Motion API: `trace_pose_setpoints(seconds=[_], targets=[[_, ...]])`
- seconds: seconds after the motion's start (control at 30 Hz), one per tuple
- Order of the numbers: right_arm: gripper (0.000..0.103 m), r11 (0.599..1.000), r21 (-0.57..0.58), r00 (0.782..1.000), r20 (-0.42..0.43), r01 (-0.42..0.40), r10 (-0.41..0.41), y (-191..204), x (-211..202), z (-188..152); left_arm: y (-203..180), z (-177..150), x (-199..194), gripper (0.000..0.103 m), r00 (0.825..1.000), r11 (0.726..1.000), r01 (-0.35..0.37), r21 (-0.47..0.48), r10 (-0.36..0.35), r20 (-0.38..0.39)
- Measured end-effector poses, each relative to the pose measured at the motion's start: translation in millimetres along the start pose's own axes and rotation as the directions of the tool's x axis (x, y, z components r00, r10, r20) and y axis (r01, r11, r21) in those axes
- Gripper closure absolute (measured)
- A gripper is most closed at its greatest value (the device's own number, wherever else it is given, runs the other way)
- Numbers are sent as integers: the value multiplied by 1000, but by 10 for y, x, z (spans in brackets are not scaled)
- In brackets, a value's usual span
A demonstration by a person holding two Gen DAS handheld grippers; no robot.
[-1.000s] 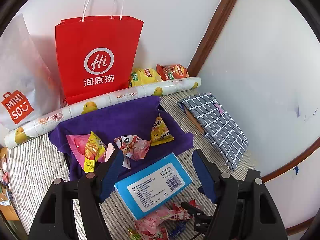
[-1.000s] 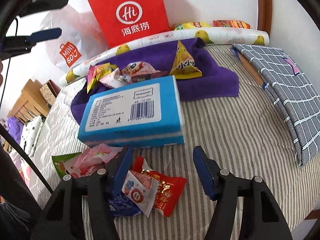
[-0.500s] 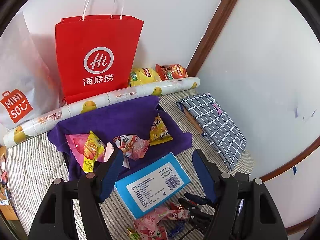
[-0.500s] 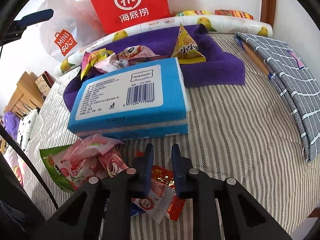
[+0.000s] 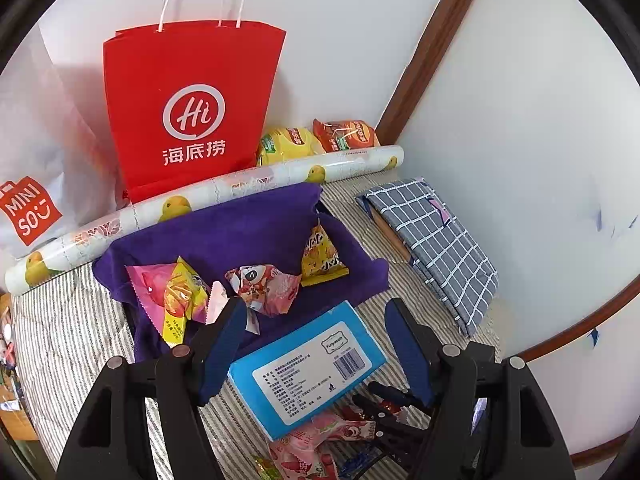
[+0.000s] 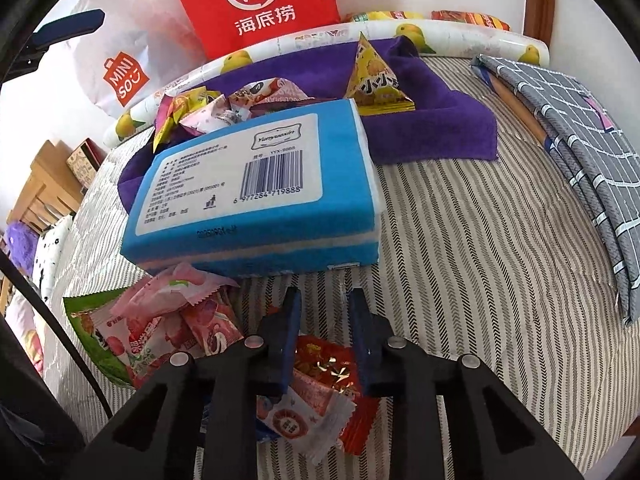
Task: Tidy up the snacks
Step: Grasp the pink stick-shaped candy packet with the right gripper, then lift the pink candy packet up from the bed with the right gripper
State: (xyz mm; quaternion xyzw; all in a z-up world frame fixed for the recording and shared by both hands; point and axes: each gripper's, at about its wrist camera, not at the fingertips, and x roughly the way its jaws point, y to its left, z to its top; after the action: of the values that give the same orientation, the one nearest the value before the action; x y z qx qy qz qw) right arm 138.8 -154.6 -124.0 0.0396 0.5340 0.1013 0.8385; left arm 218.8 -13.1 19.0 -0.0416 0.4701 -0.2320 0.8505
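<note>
— Right gripper (image 6: 322, 300)?
— Jaws drawn nearly together, clamped on a red snack packet (image 6: 334, 364) in the loose pile on the striped bedcover (image 6: 460, 264), just in front of the blue tissue pack (image 6: 256, 188).
— Left gripper (image 5: 316, 312)?
— Jaws apart, holding nothing, hovering above the tissue pack and the purple cloth (image 5: 240, 232), where several snacks (image 5: 264, 284) lie.

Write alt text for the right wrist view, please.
The right gripper is shut on a red snack packet on a striped bedcover. Nearby lie a blue pack, pink snack packets and a purple cloth.
</note>
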Motion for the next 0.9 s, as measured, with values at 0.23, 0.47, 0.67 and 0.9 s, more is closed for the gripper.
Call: trace_pose_setpoints(seconds=[0.23,0.47,0.67,0.9], targets=[[89,1000,-24,1000,29,10,-9,-45,-75,-9,-44,-13,124,33,1000,1000,-15,13,15,-27],[89,1000,-4,999,33,1,-1,-193,-147,-11,-75,-23,206,33,999,999,-30,26,31,-40],[83,999,-35,1000,31,-3,4,-170,-166,-23,-42,-13,197,33,999,999,-32,24,33,-35],[67,1000,-20,999,44,-16,17,-228,-269,-43,143,28,145,33,999,999,-33,-26,33,-20]])
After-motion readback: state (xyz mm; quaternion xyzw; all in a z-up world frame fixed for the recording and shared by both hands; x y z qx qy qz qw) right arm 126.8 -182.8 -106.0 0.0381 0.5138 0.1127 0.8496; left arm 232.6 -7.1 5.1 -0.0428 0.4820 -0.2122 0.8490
